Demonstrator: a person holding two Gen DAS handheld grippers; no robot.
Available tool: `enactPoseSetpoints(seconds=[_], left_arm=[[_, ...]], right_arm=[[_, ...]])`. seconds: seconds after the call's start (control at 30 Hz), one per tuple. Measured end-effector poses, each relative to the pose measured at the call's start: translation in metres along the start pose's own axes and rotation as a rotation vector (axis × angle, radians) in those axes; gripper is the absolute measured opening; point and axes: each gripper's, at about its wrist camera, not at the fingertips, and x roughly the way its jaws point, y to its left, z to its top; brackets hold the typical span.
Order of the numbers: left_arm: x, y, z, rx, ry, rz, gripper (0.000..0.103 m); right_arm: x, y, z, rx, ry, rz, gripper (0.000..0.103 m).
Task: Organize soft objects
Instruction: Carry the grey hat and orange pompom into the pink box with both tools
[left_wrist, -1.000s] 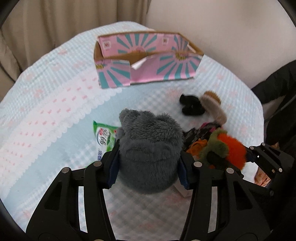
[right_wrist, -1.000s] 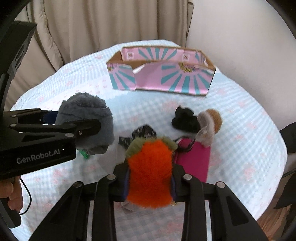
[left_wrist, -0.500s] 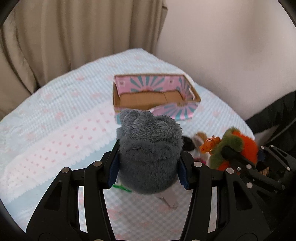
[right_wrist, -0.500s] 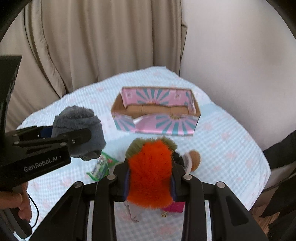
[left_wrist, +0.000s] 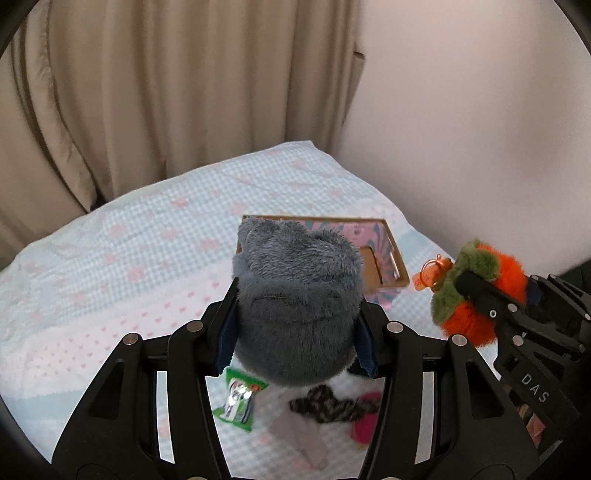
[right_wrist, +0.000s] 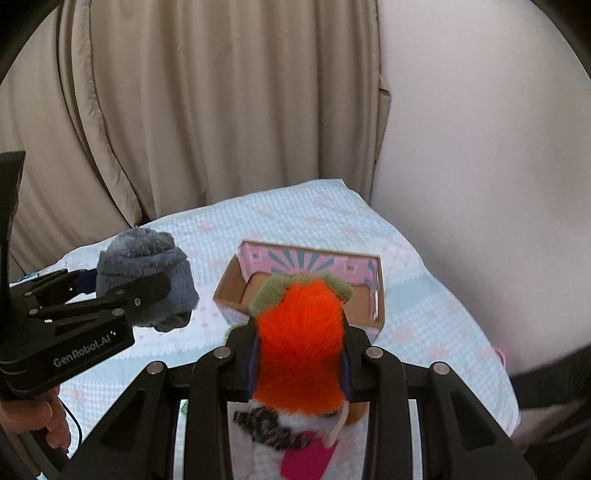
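Observation:
My left gripper (left_wrist: 295, 325) is shut on a grey plush toy (left_wrist: 295, 302) and holds it high above the bed; it also shows in the right wrist view (right_wrist: 147, 269). My right gripper (right_wrist: 299, 365) is shut on an orange plush toy with green top (right_wrist: 301, 343), also held in the air, seen at the right of the left wrist view (left_wrist: 480, 295). An open pink and teal cardboard box (right_wrist: 378, 295) sits on the bed beyond both toys (left_wrist: 391, 258); it looks empty where visible.
Below on the checked bedspread (left_wrist: 129, 258) lie a green packet (left_wrist: 238, 400), a dark patterned cloth (left_wrist: 325, 406) and a magenta item (right_wrist: 306, 459). Beige curtains (right_wrist: 184, 110) and a plain wall (right_wrist: 480, 147) stand behind the bed.
Both grippers have risen well above the bed with their toys and moved toward the box. The box now looks smaller and lies just beyond the toys.

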Motion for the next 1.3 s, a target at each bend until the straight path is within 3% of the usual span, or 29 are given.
enactPoseSetpoints(seconds=[0.27, 0.5, 0.73, 1.0, 1.27, 1.3], left_arm=[[0.06, -0.029, 0.046, -0.074, 0.009, 0.062, 0.049], [0.146, -0.038, 0.068, -0.093, 0.083, 0.093, 0.049], [0.233, -0.027, 0.067, -0.107, 0.219, 0.109, 0.049], [0.324, -0.003, 0.054, -0.134, 0.401, 0.126, 0.049], [0.366, -0.001, 0.053, -0.117, 0.493, 0.132, 0.049], [0.371, 0.0, 0.055, -0.116, 0.502, 0.129, 0.053]], right_arm=[[0.058, -0.049, 0.046, -0.068, 0.013, 0.087, 0.03], [0.133, -0.083, 0.065, -0.094, 0.08, 0.133, 0.03], [0.214, -0.105, 0.061, -0.064, 0.183, 0.169, 0.03], [0.283, -0.104, 0.049, -0.096, 0.292, 0.194, 0.031], [0.326, -0.105, 0.045, -0.128, 0.368, 0.195, 0.031], [0.332, -0.105, 0.044, -0.13, 0.383, 0.197, 0.031]])
